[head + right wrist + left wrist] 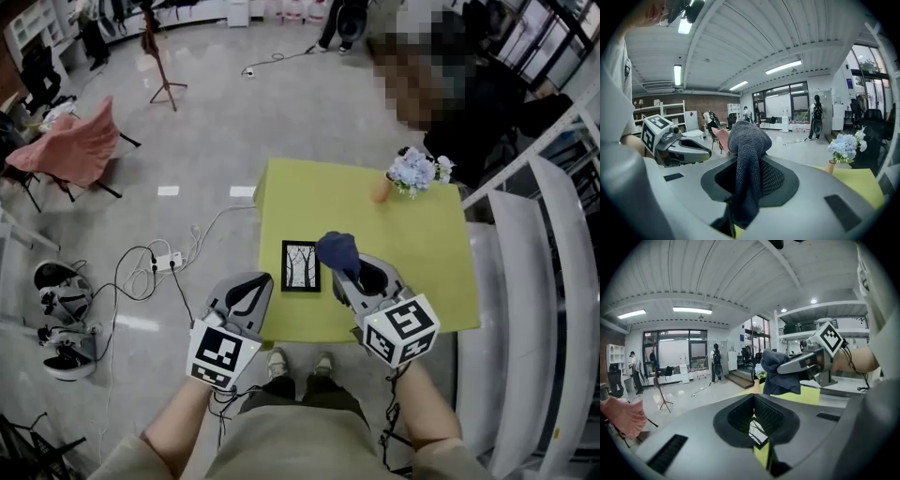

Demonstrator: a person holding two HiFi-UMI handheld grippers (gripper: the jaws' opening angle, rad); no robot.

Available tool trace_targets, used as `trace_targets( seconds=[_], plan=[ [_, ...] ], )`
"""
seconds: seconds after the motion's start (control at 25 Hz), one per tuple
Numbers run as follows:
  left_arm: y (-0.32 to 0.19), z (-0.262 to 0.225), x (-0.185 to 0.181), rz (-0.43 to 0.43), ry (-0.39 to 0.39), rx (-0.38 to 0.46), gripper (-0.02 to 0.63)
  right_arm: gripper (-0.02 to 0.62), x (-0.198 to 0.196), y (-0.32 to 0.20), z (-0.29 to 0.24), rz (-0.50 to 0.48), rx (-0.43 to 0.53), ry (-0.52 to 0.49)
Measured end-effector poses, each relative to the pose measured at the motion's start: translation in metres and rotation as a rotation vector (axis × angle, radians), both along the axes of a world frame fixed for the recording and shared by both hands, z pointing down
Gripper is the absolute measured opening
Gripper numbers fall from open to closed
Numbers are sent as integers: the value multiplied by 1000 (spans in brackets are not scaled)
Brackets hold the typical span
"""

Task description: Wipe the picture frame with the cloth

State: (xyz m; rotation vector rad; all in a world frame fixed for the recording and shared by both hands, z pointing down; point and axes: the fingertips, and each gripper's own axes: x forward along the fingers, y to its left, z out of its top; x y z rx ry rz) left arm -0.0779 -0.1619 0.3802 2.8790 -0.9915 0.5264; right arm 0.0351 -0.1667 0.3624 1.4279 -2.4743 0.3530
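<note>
A small black picture frame (300,265) with a white tree drawing lies flat near the front left of the yellow-green table (422,272). My right gripper (339,270) is shut on a dark blue cloth (337,250), held just right of the frame and above the table. The cloth (746,164) hangs between the jaws in the right gripper view. My left gripper (260,279) hovers at the table's front left corner, jaws together and holding nothing. In the left gripper view, a bit of the frame (757,431) shows through the jaw hollow, and the cloth (780,376) hangs at the right.
A small vase of pale blue flowers (412,172) stands at the table's far right corner. White shelving (525,244) runs along the right side. On the floor at the left are a power strip with cables (169,261) and a chair draped in pink fabric (70,150).
</note>
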Motion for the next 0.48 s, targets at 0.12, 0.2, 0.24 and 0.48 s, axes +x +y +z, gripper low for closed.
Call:
trace_targets(
  seconds=[0.12,0.2,0.24,0.48],
  plan=[
    [-13,26,8,5,-19,-48,8,92,-3,-22,25,-30,-43,9],
    [-20,43,12,4,-30,-75,8,92,-6,-34,43,-50,-69,13],
    [-24,52,14,2,-37,-88,8,92,-7,-40,52,-60,-83,13],
    [-48,100,29,-20,-65,-173,8,92,-17,-74,103,-141,-167,42]
  ],
)
